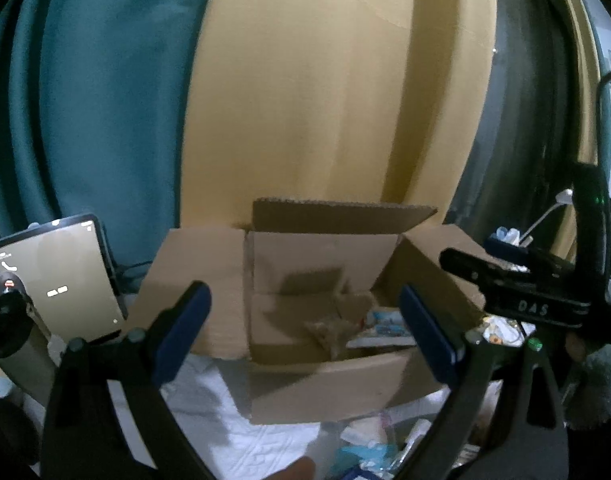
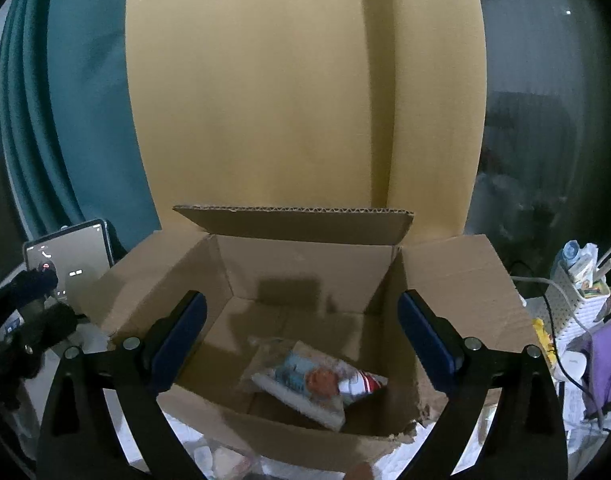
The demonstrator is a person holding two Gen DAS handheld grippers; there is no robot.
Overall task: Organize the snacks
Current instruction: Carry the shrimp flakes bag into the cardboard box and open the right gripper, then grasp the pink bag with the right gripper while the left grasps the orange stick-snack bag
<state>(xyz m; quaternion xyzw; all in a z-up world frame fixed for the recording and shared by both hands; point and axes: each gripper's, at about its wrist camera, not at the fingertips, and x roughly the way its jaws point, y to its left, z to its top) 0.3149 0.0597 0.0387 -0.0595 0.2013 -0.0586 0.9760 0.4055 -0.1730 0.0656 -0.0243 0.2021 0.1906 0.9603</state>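
Right view looks down on the snack packet (image 2: 317, 380) lying on the box (image 2: 305, 436) floor, lower centre; left view barely glimpses it. Right tool (image 2: 301, 344) spread, empty, above the box's near rim; left tool (image 1: 305, 336) spread too.

I'm working in what looks like a lived-in room of a home: heavy teal fabric curtains (image 1: 85, 100) hang behind a tall flat sheet of tan cardboard (image 2: 265, 100). A white quilted cloth (image 1: 225, 420) covers the surface, and a white perforated organiser (image 2: 577, 300) stuffed with small items stands at the right.
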